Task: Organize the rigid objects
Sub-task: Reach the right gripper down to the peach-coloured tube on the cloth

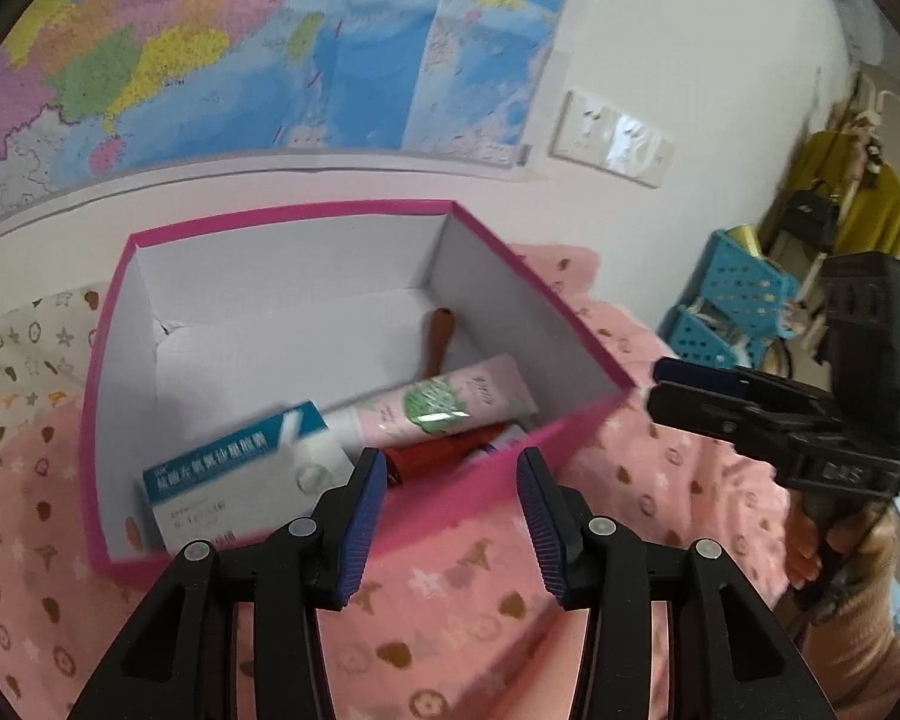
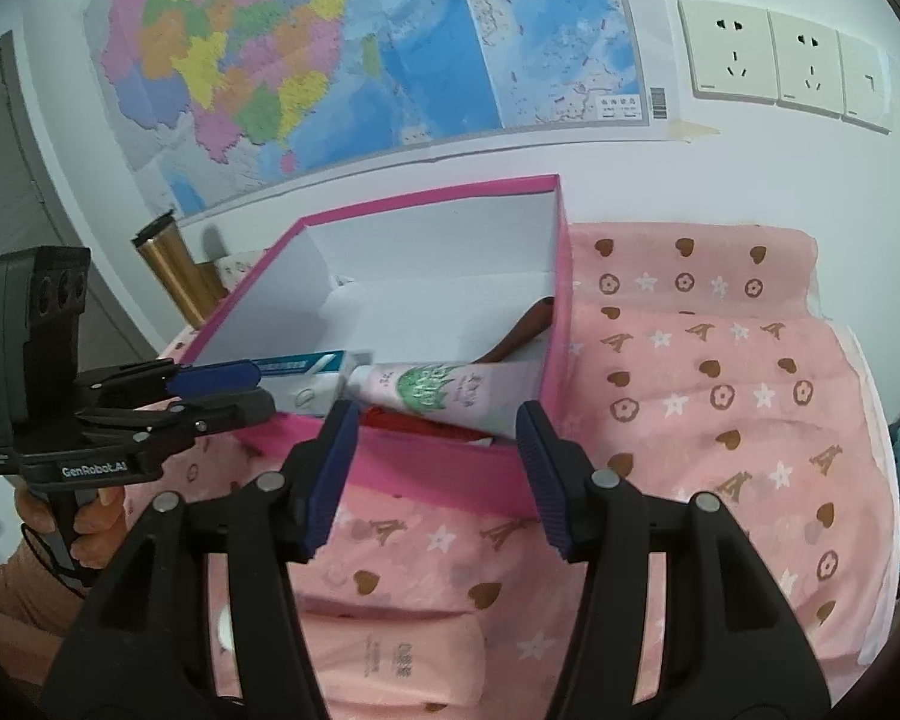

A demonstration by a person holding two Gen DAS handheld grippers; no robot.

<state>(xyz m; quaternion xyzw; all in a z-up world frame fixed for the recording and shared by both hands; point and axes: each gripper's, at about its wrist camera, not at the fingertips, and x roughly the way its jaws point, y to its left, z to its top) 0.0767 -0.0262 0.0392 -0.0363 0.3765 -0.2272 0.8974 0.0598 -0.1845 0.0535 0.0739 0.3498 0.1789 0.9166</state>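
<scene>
A pink box (image 1: 576, 420) with a white inside stands on the pink patterned cloth (image 1: 660, 498). Inside lie a blue-and-white medicine carton (image 1: 240, 468), blurred, a pink tube (image 1: 444, 402), a red item (image 1: 432, 456) and a brown wooden handle (image 1: 438, 336). My left gripper (image 1: 450, 474) hovers at the box's near wall, open, with nothing between its pads. My right gripper (image 2: 435, 426) is also open and empty, over the near wall of the pink box (image 2: 450, 474), with the pink tube (image 2: 444, 390) just beyond. A pale pink flat pack (image 2: 390, 654) lies on the cloth below it.
A map (image 2: 330, 60) and wall sockets (image 2: 780, 54) are on the wall behind the box. A gold tumbler (image 2: 174, 264) stands left of the box. Blue perforated baskets (image 1: 732, 300) sit at the far right. A person's hand (image 2: 96, 516) grips the left gripper's handle.
</scene>
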